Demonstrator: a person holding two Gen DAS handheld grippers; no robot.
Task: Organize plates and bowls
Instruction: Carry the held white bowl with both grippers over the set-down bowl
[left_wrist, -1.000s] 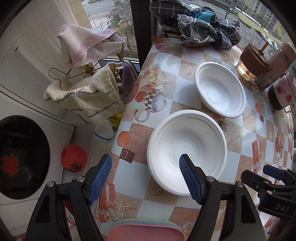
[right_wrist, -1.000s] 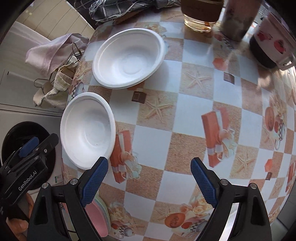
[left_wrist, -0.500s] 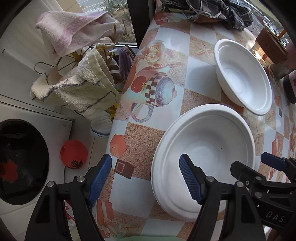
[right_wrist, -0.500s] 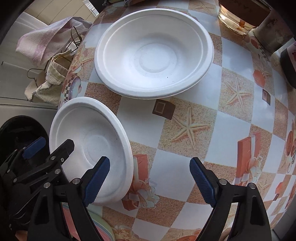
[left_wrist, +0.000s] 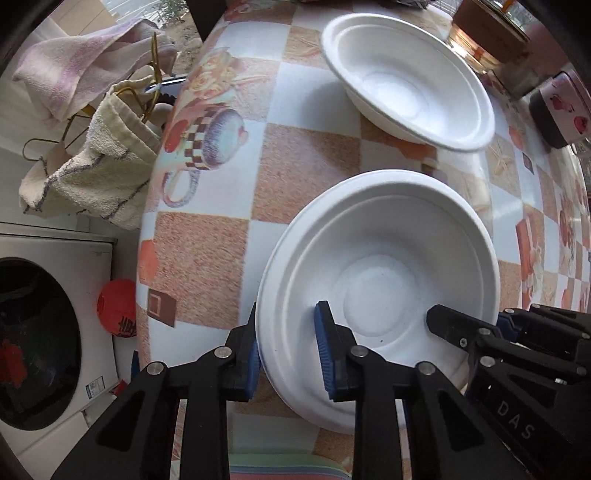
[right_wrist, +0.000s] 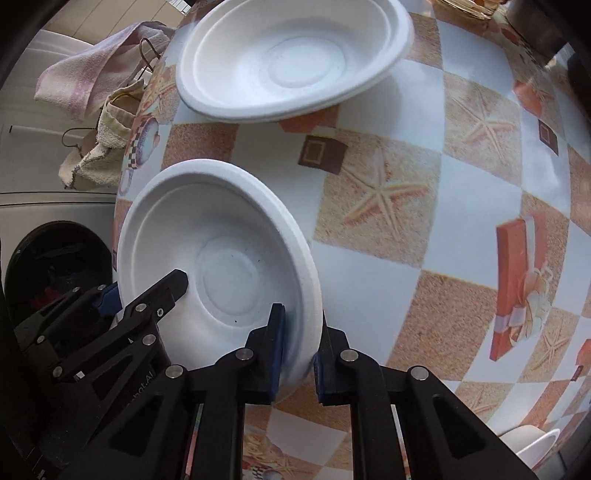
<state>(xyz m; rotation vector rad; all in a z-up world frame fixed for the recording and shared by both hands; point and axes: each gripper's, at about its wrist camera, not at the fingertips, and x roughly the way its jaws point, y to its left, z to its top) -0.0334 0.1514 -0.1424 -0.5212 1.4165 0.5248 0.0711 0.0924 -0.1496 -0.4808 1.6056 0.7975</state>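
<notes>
Two white foam bowls sit on the patterned tablecloth. The near bowl (left_wrist: 380, 273) lies at the table's left front; it also shows in the right wrist view (right_wrist: 221, 258). My left gripper (left_wrist: 288, 354) is shut on its left rim, one pad inside, one outside. My right gripper (right_wrist: 297, 354) is shut on its right rim the same way. Each gripper shows in the other's view, the right one (left_wrist: 517, 350) and the left one (right_wrist: 110, 325). The far bowl (left_wrist: 406, 81) stands behind the near one, untouched; it also shows in the right wrist view (right_wrist: 291, 55).
A stack of pastel plates (left_wrist: 288, 469) peeks out below the grippers. A glass cup (left_wrist: 484, 33) and a floral tin (left_wrist: 561, 107) stand at the far right. Towels on a rack (left_wrist: 88, 147) and a washing machine (left_wrist: 40, 332) are left of the table edge.
Both grippers moved in on the near bowl and closed from wide open onto its opposite rims.
</notes>
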